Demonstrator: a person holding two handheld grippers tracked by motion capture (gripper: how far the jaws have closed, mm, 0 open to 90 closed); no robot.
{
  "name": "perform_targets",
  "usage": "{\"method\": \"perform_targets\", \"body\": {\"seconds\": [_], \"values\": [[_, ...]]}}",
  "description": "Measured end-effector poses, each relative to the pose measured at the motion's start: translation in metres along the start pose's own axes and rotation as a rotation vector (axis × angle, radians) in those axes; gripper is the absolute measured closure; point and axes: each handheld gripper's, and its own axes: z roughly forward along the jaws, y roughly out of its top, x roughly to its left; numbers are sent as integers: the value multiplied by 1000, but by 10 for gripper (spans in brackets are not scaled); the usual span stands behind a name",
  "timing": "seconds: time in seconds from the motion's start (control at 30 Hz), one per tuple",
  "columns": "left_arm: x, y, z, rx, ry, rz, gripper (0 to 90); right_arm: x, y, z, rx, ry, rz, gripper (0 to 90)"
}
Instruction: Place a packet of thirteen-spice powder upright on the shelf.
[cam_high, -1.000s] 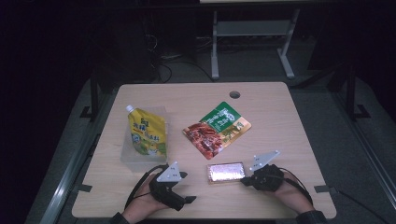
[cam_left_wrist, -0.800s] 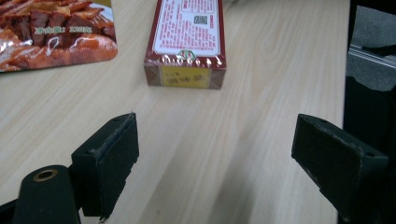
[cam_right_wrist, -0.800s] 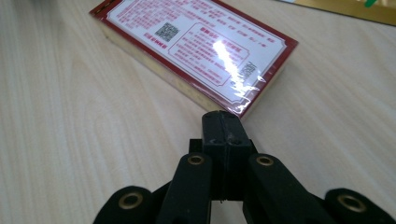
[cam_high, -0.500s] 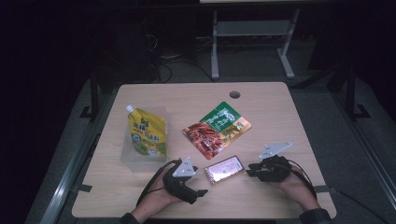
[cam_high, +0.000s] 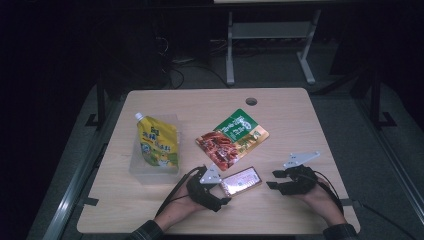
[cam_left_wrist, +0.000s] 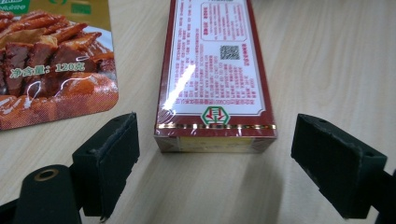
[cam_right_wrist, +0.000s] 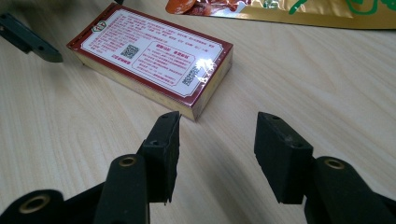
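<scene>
From the high view, the flat dark-red rectangular box wrapped in glossy film lies near the front edge of the pale wooden table, about midway along it, between my two hands. My left gripper sits at the box's left end; my right gripper rests just off its right end, apart from it. Farther back lie a shiny foil snack pouch printed with braised meat and, toward the left edge, a soft yellow spouted pouch lying in a clear plastic tub.

In the left gripper view my jaws stand wide, holding nothing, the box's short end squarely between them but untouched. I judge I should slide forward until the pads bracket the long sides, then close gently, since the film looks slick.

In the right gripper view my jaws have just been opening, about half apart and empty, the box's corner just ahead.
</scene>
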Motion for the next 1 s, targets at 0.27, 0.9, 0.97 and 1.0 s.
{"method": "perform_targets", "body": {"seconds": [0.27, 0.9, 0.97, 1.0], "values": [[3, 0, 3, 9, -4, -23, 239, 0, 1, -2, -23, 3, 2, 504], [-2, 4, -11, -10, -20, -28, 319, 8, 17, -3, -95, -10, -50, 899], [-3, 4, -14, -16, -28, -31, 319, 9, 20, 1, -97, -3, -58, 900], [-2, 4, -16, -11, -29, -22, 319, 10, 21, 3, -92, 1, -58, 900]]}}
